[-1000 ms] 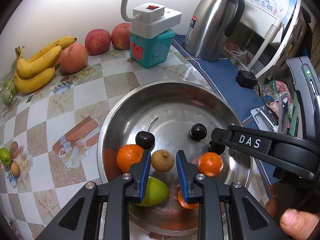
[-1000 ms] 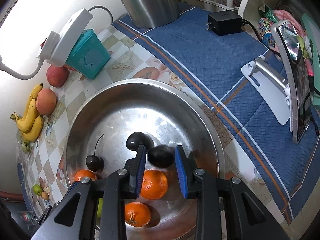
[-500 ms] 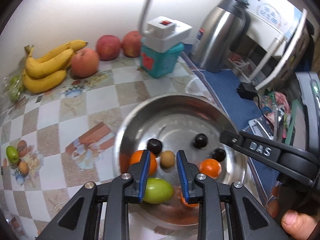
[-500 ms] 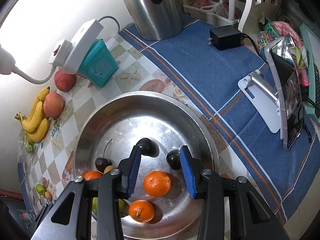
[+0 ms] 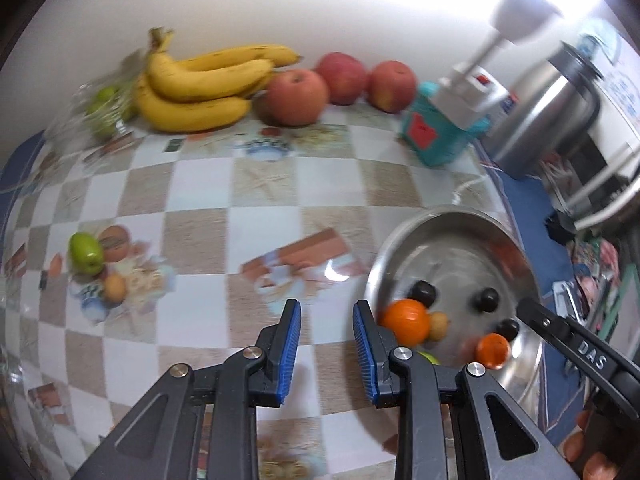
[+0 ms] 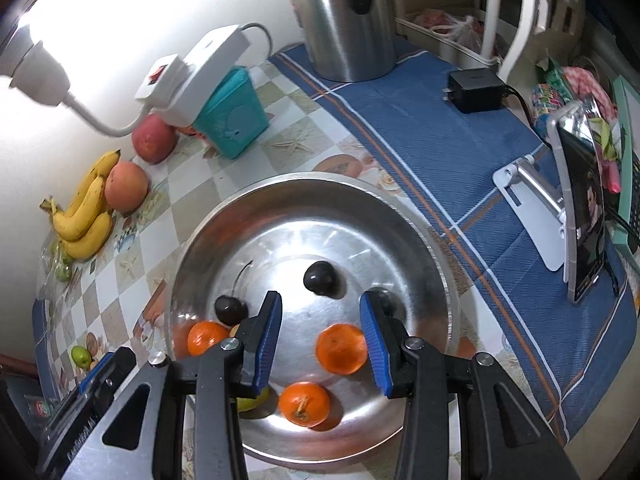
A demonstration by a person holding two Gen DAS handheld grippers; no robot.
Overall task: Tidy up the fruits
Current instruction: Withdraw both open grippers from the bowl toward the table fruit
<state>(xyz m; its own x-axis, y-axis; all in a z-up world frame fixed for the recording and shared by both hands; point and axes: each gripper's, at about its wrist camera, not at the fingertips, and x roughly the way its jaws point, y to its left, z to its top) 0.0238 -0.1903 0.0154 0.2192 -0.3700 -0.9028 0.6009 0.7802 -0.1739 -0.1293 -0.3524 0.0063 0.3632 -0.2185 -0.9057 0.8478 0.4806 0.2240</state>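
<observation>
Right wrist view: right gripper (image 6: 320, 330) hangs with jaws apart over the bowl (image 6: 404, 216), holding nothing. Left gripper (image 5: 326, 346) gapes empty above the checked tablecloth (image 5: 200, 236), beside the bowl.

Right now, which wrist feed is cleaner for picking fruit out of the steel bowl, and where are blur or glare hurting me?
Left wrist view: motion-smeared throughout, the bananas and steel bowl soft, lamp glare washing out the top right corner. Right wrist view: sharper, the orange between the open right gripper is crisp; the lamp blows out the upper left, and the bowl floor shows bright reflections.
</observation>
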